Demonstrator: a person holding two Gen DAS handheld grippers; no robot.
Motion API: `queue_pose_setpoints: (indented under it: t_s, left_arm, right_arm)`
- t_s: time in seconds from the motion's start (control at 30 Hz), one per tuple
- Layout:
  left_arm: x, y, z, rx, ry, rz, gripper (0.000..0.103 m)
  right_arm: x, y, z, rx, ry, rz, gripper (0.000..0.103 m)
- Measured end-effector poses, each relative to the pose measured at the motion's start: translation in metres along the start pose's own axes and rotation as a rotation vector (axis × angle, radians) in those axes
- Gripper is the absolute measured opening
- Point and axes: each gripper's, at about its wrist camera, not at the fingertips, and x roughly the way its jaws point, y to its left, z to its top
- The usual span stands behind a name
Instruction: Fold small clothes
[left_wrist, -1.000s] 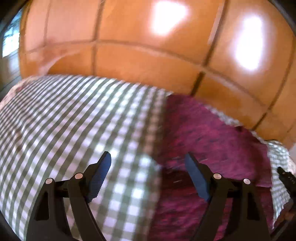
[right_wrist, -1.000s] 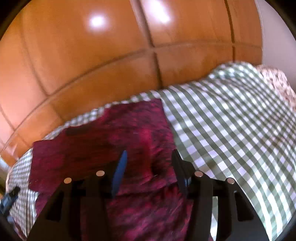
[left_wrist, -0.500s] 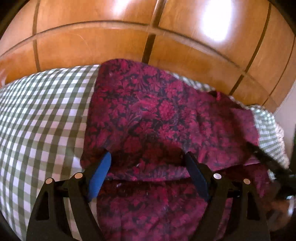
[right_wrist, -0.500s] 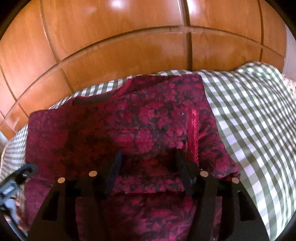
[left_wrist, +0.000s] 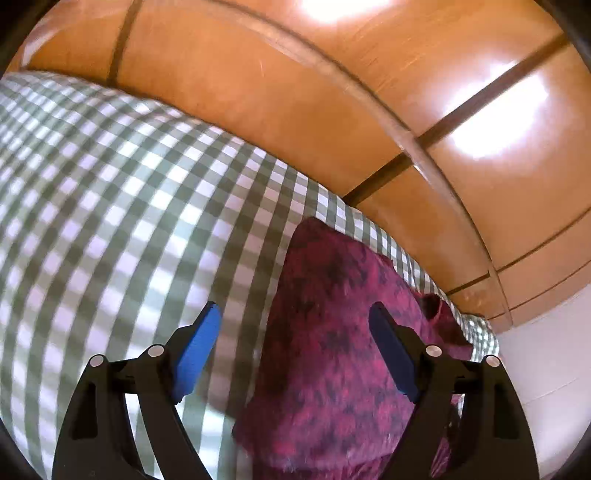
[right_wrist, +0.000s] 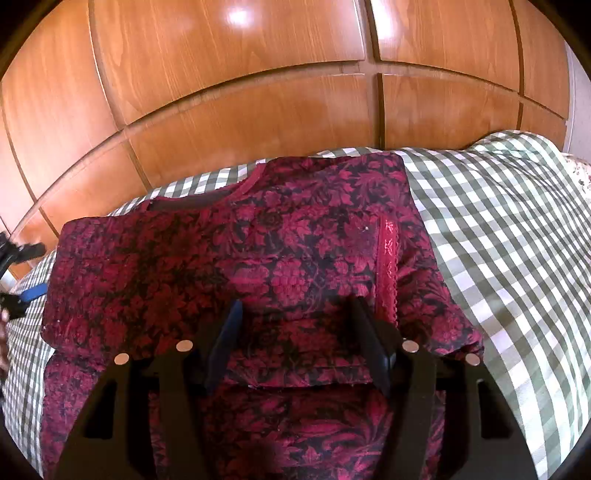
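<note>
A dark red floral garment (right_wrist: 295, 240) lies folded on a green-and-white checked sheet (right_wrist: 498, 240), its neckline toward the wooden panels and a lace-trimmed edge on its right side. My right gripper (right_wrist: 295, 304) hangs over the garment's near fold, open, pads off the cloth. My left gripper (left_wrist: 293, 308) is open wide over the garment's (left_wrist: 332, 350) left edge, one pad above the sheet (left_wrist: 110, 221) and one above the cloth. This view is blurred. In the right wrist view the left gripper (right_wrist: 26, 273) shows at the far left edge.
Glossy wooden wardrobe panels (right_wrist: 258, 92) stand close behind the bed. A white wall (left_wrist: 546, 350) shows at the right of the left wrist view. The checked sheet runs on to the right of the garment, with a flowered cloth (right_wrist: 580, 173) at its far edge.
The left gripper has swung left off the garment's middle to its left edge, still open. The right gripper's jaws have widened, and it has come down nearer the garment.
</note>
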Motion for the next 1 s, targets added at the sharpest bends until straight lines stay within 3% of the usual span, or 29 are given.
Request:
queue_pose_setpoints:
  t_s: [0.07, 0.13, 0.27, 0.37, 0.5, 0.6, 0.63, 0.67, 0.77, 0.87, 0.93, 1.0]
  left_arm:
    - [0.01, 0.006, 0.008, -0.035, 0.01, -0.013, 0.081]
    - [0.021, 0.008, 0.013, -0.047, 0.041, -0.076, 0.081]
    - [0.027, -0.002, 0.015, -0.012, 0.018, -0.126, 0.035]
    - [0.021, -0.011, 0.003, 0.057, -0.046, -0.069, 0.026]
    - [0.045, -0.014, -0.009, 0.141, -0.056, 0.134, 0.027]
    - [0.053, -0.021, -0.013, 0.179, -0.069, 0.216, 0.041]
    - [0.05, -0.023, -0.013, 0.17, -0.077, 0.254, 0.053]
    - [0.044, -0.026, -0.014, 0.158, -0.096, 0.278, 0.056]
    - [0.016, -0.046, -0.029, 0.204, -0.205, 0.314, 0.056]
    - [-0.014, -0.066, -0.061, 0.302, -0.274, 0.258, 0.056]
    - [-0.016, -0.081, -0.087, 0.418, -0.264, 0.238, 0.056]
    - [-0.006, -0.084, -0.103, 0.472, -0.215, 0.239, 0.056]
  right_arm:
    - [0.0, 0.0, 0.0, -0.002, -0.001, -0.001, 0.061]
    - [0.0, 0.0, 0.0, -0.001, -0.002, 0.0, 0.062]
    - [0.0, 0.002, 0.0, -0.004, -0.004, -0.004, 0.062]
    - [0.002, 0.006, 0.001, -0.017, -0.003, -0.024, 0.063]
    - [0.006, 0.021, 0.001, -0.082, -0.003, -0.087, 0.064]
    - [0.009, 0.025, 0.0, -0.103, -0.004, -0.115, 0.064]
    - [0.009, 0.025, 0.0, -0.102, -0.003, -0.116, 0.064]
    - [0.01, 0.025, 0.0, -0.101, -0.003, -0.117, 0.064]
    - [0.01, 0.025, 0.0, -0.101, -0.004, -0.118, 0.065]
    - [0.01, 0.025, 0.0, -0.102, -0.004, -0.116, 0.065]
    - [0.01, 0.026, 0.0, -0.103, -0.004, -0.117, 0.065]
    - [0.01, 0.025, 0.0, -0.103, -0.005, -0.118, 0.065]
